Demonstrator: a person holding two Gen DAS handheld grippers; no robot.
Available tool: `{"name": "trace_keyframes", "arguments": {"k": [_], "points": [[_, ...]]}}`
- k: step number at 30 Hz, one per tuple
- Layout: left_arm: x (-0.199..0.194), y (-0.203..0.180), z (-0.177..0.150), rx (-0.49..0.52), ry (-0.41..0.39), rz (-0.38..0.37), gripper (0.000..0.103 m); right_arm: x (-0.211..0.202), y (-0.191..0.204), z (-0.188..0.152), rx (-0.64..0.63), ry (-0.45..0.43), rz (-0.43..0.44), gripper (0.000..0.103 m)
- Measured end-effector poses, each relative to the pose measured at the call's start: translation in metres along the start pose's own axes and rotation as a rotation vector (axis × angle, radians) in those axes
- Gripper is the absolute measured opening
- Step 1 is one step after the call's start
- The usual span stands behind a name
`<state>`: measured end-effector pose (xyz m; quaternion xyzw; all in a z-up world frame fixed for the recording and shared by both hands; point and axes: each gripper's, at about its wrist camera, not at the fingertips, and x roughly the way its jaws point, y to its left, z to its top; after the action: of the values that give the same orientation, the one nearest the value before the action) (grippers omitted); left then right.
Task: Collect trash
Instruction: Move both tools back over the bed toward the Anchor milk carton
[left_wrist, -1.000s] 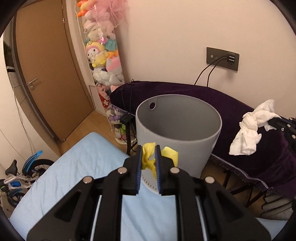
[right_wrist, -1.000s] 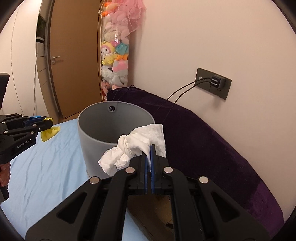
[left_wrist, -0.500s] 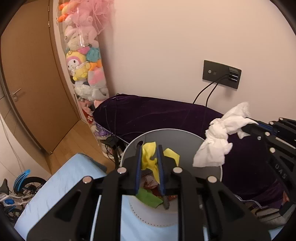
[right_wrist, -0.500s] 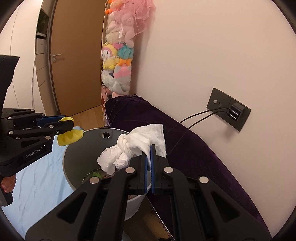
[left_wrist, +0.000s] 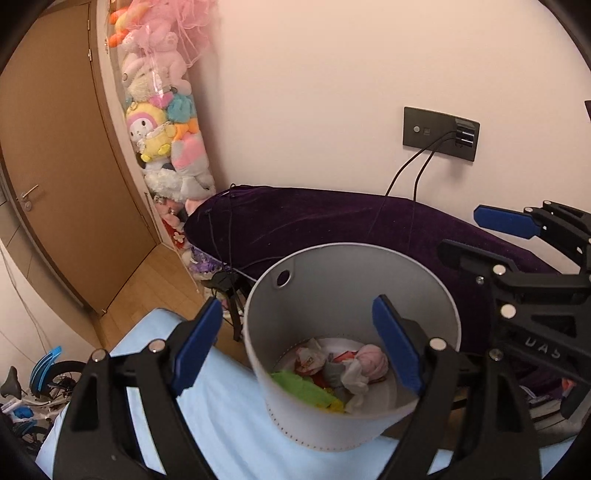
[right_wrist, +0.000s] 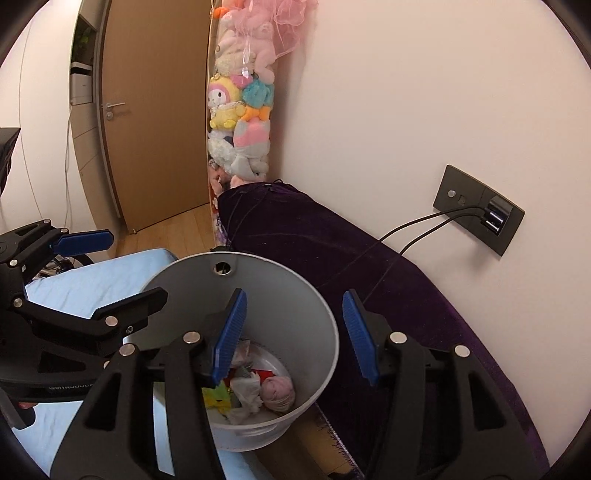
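Note:
A grey round bin (left_wrist: 332, 295) stands at the corner of the blue sheet, and both grippers hang over its mouth. My left gripper (left_wrist: 295, 314) has its jaws opening wide with nothing between them. My right gripper (right_wrist: 294, 299) is also opening and holds nothing. On the bin's floor lie a white crumpled tissue (left_wrist: 354, 380), a yellow scrap (left_wrist: 334, 406), a green piece (left_wrist: 299, 387) and a pink ball (left_wrist: 371, 363). The right wrist view shows the tissue (right_wrist: 245, 397), the yellow scrap (right_wrist: 218, 397), the bin's wall (right_wrist: 280, 295) and the left gripper (right_wrist: 133, 266).
A purple velvet cover (left_wrist: 332, 221) lies over something low behind the bin, under a wall socket (left_wrist: 441, 133) with two cables. Soft toys (left_wrist: 166, 129) hang beside a brown door (left_wrist: 55, 166). The light blue sheet (left_wrist: 221, 406) runs left. A small bicycle (left_wrist: 22, 391) stands low left.
Both grippers moved forward over the bin and opened. The yellow scrap left the left jaws and the white tissue left the right jaws; both now lie in the bin.

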<state>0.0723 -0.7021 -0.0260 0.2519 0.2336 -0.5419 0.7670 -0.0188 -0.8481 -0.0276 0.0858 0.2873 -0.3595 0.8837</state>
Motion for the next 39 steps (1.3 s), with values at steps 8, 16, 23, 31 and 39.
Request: {"name": "trace_keyframes", "arguments": {"k": [8, 16, 23, 31, 39], "points": [[-0.045, 0.028, -0.039, -0.038, 0.006, 0.081, 0.083, -0.041, 0.043, -0.018, -0.003, -0.034, 0.08, 0.065], [-0.109, 0.078, -0.089, -0.142, -0.01, 0.18, 0.083, -0.093, 0.113, -0.032, -0.061, -0.073, 0.19, 0.071], [-0.17, 0.129, -0.143, -0.224, -0.011, 0.292, 0.083, -0.125, 0.186, -0.054, -0.122, -0.093, 0.273, 0.077], [-0.251, 0.194, -0.226, -0.331, 0.006, 0.522, 0.083, -0.151, 0.288, -0.074, -0.183, -0.085, 0.437, 0.077], [-0.329, 0.264, -0.337, -0.494, 0.105, 0.768, 0.083, -0.182, 0.418, -0.113, -0.318, -0.08, 0.624, 0.077]]}}
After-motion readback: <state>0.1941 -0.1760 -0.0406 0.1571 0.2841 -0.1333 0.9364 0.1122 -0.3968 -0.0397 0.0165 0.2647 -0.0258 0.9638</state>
